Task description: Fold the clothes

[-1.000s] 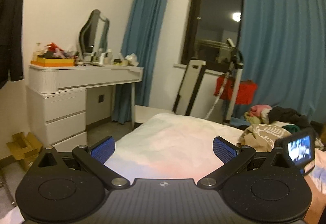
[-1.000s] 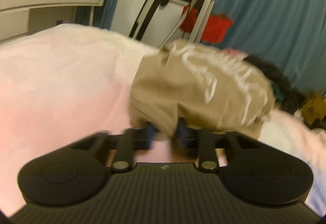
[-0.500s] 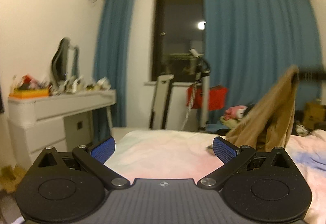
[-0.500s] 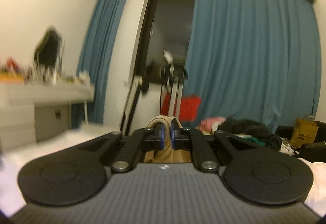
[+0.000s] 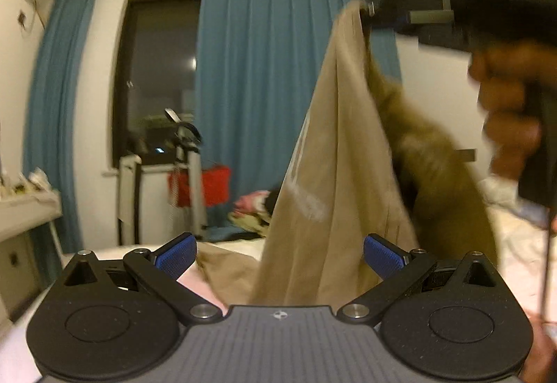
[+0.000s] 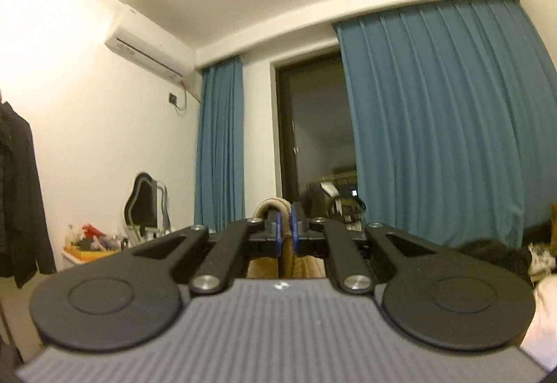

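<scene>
A tan garment (image 5: 334, 174) with a white print hangs in the air, its lower part trailing on the pale bed (image 5: 240, 245). My right gripper (image 6: 285, 231) is shut on a fold of the tan garment (image 6: 269, 205) and holds it high; the gripper also shows at the top right of the left wrist view (image 5: 369, 12). My left gripper (image 5: 278, 252) is open and empty, low over the bed, with the hanging cloth just beyond and between its blue pads (image 5: 174, 254).
Blue curtains (image 5: 261, 87) and a dark window (image 5: 156, 80) stand behind. A red box (image 5: 209, 184) and a pile of clothes (image 5: 254, 209) lie at the bed's far end. A white dresser with a mirror (image 6: 146, 205) is at left.
My right gripper has lifted the tan garment from the bed high into the air. The hanging cloth now sits right in front of my open left gripper.
</scene>
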Motion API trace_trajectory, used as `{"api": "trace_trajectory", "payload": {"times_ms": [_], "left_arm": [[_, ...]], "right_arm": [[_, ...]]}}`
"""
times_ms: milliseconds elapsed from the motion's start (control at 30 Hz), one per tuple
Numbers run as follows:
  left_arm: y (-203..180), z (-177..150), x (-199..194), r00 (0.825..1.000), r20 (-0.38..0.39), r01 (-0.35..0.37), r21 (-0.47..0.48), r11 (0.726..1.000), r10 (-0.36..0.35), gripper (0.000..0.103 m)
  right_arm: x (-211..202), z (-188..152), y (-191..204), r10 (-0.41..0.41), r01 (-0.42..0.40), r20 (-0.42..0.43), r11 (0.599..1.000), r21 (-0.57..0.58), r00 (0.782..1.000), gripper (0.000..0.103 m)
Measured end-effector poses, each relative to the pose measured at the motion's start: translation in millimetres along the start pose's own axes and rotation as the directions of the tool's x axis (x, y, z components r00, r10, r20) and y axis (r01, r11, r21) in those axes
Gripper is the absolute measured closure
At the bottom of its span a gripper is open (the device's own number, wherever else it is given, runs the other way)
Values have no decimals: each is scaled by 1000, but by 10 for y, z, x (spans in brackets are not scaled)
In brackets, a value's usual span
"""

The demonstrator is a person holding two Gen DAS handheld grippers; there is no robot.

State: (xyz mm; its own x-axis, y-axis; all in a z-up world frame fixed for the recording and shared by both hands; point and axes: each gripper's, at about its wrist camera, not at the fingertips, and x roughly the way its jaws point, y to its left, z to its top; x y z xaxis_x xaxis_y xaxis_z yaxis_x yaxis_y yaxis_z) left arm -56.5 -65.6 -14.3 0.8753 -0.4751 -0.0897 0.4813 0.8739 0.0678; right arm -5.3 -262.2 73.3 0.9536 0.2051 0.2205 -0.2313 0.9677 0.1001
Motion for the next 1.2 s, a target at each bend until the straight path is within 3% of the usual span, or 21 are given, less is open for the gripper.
{"api": "trace_trajectory", "payload": {"times_ms": [167,333,433,533,600,667,800,967,1067,1167,1200], "left_arm": [[0,-128,162,989,-84,120,-23,992,-122,7],[-27,-377,423,940,-176,287,-49,957,-291,21],[-162,-558,563,919,-266,299,-15,954,-292,41],[-167,-701,649,911,-319,271,-15,962,-262,66],[-29,-678,652,923,-299,235,-67,970,-244,90],[120,-646,651,935,-275,197,-119,973,-223,91],[638,-430,579,975,-137,136,-257,957,-175,93],[1128,-212,405,987,12,153,-394,906,-161,93],[1318,-144,314,988,69,152,-429,891,-135,93],[1457,-67,228,992,95,113,-433,895,-79,93],[1508,-37,202,994,91,97,-443,891,-62,93]], "right_arm": [[122,-434,-337,-28,44,-118,990,133,993,94],[221,-792,-585,-55,103,-212,970,222,976,94],[287,-907,-681,-70,131,-241,961,245,968,94],[341,-1023,-763,-95,168,-278,953,252,956,94],[373,-1102,-821,-118,200,-316,950,239,941,93],[413,-1198,-869,-141,234,-366,946,225,920,93],[452,-1334,-933,-156,278,-444,934,223,882,92],[493,-1447,-857,-135,277,-511,937,212,849,91],[543,-1512,-751,-109,256,-566,948,187,817,79],[622,-1602,-623,-126,233,-638,969,87,760,53],[630,-1611,-586,-137,227,-646,972,58,751,41]]}}
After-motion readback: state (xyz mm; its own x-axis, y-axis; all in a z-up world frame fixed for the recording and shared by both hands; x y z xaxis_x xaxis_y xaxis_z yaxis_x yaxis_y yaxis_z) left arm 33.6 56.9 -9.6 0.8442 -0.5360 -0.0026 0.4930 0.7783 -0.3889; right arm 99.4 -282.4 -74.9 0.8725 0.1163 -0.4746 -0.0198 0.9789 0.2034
